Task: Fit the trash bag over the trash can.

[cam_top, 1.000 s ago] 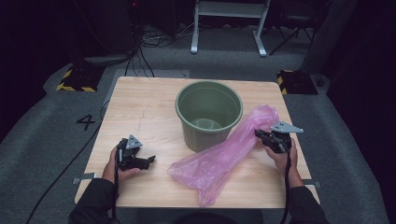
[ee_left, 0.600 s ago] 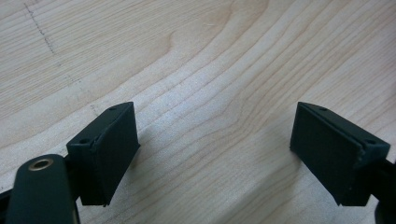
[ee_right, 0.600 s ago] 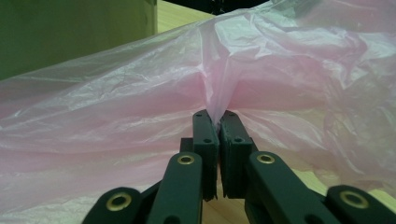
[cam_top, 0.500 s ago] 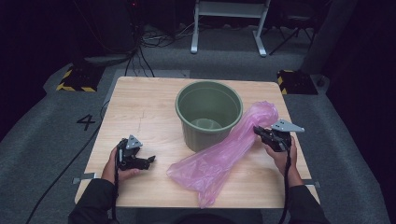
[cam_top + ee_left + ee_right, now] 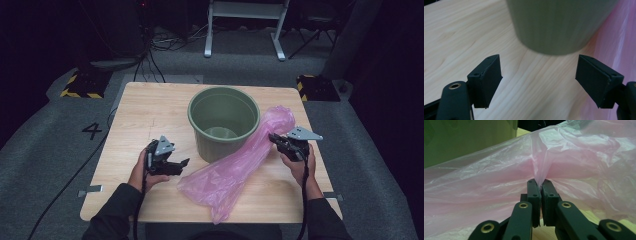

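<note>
Pink plastic bag (image 5: 235, 170) lay slanted across the table's (image 5: 145, 105) right half, leaning on the green bucket (image 5: 224, 122) mid-table. Right gripper (image 5: 541, 183) was clamped tight on a fold of it. Left gripper (image 5: 177, 165), jaws wide but just closing a bit, held nothing near the front-left edge.

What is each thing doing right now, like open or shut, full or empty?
green bucket: upright on the table, empty inside.
pink plastic bag: crumpled, lying on the table against the bucket, pinched near its far end.
left gripper: open, jaws just been closing a little, nothing between them.
right gripper: shut on the pink plastic bag.
wooden table: bare where nothing rests.
</note>
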